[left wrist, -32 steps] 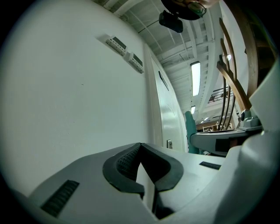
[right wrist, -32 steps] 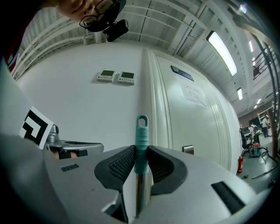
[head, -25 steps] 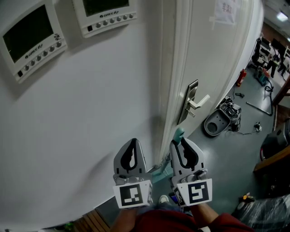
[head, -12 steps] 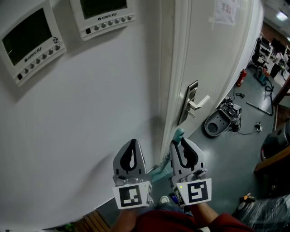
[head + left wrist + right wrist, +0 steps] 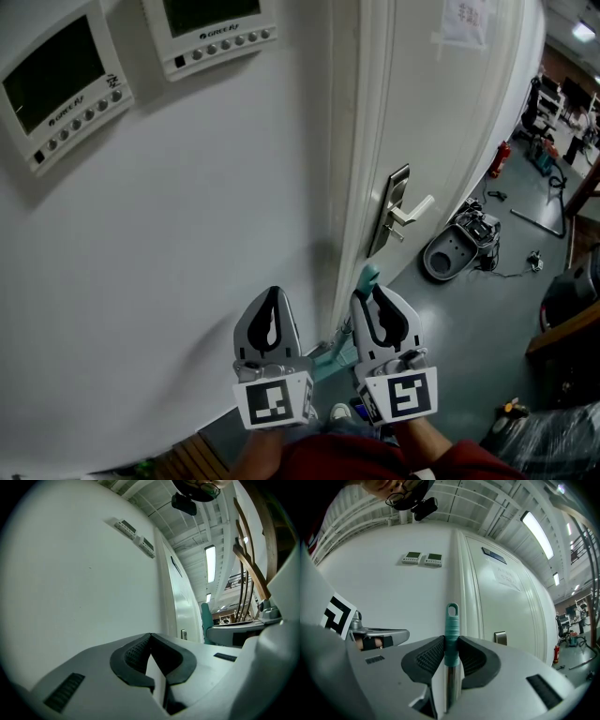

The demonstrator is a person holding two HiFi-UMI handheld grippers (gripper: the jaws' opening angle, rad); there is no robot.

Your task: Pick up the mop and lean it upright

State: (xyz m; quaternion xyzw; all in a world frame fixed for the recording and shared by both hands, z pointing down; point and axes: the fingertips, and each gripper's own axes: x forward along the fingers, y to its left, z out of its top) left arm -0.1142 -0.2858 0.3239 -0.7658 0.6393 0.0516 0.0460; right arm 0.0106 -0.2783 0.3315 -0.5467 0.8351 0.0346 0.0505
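At the door frame: mop handle (image 5: 451, 625) stands upright, its teal cap just in front of the corner where the white wall (image 5: 187, 234) meets the door frame (image 5: 361, 141).
Right gripper (image 5: 451, 645): jaws clamped on the handle at the teal grip, just below the hanging loop.
Left gripper (image 5: 151, 637): jaws closed tip to tip with nothing between them, level beside the right one.
Mop head: hidden below the grippers; whether it sits flat on the floor cannot be told.
Step in hand: likely the leaning itself, with the release to follow.
Done well: tip the cap gently into the wall-and-frame corner, set the mop head a little out from the wall, then ease the jaws apart slowly.
Watch for: the round handle sliding along smooth paint toward the door handle (image 5: 408, 214); the idle gripper could steady it.
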